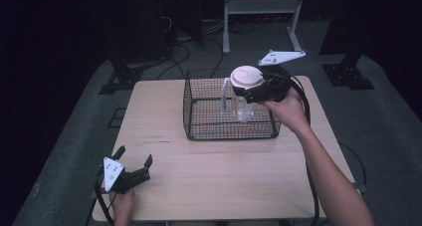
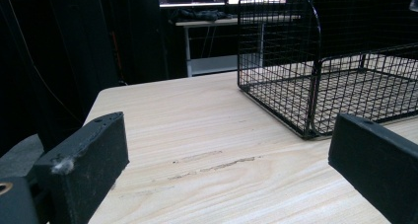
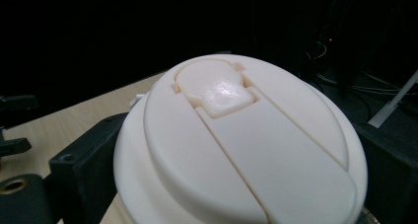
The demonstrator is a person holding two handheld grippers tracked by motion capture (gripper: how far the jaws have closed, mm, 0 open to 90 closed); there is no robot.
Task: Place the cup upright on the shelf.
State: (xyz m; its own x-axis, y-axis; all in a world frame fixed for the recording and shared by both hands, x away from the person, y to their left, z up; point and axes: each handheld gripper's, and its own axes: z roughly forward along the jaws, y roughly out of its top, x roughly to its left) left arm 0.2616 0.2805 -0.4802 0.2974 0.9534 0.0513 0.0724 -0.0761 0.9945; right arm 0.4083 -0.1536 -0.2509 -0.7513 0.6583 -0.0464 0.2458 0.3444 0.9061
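A clear jug (image 1: 244,109) with a cream lid (image 1: 246,75) hangs upright over the right part of a black wire basket (image 1: 186,106). My right gripper (image 1: 247,92) is shut on the jug just under the lid. In the right gripper view the lid (image 3: 246,145) sits between the two jaws of my right gripper (image 3: 236,177). My left gripper (image 1: 134,156) rests open near the front left corner of the wooden table (image 1: 224,176), with nothing in it. In the left gripper view, my left gripper (image 2: 226,174) has wide-apart jaws that frame bare table, with the basket (image 2: 315,86) beyond at the right.
The basket stands at the table's far middle and looks empty below the jug. Behind the table are a white metal frame (image 1: 261,7), dark stands (image 1: 119,76) and cables on the grey floor. A person's right forearm (image 1: 328,176) crosses the table's right side.
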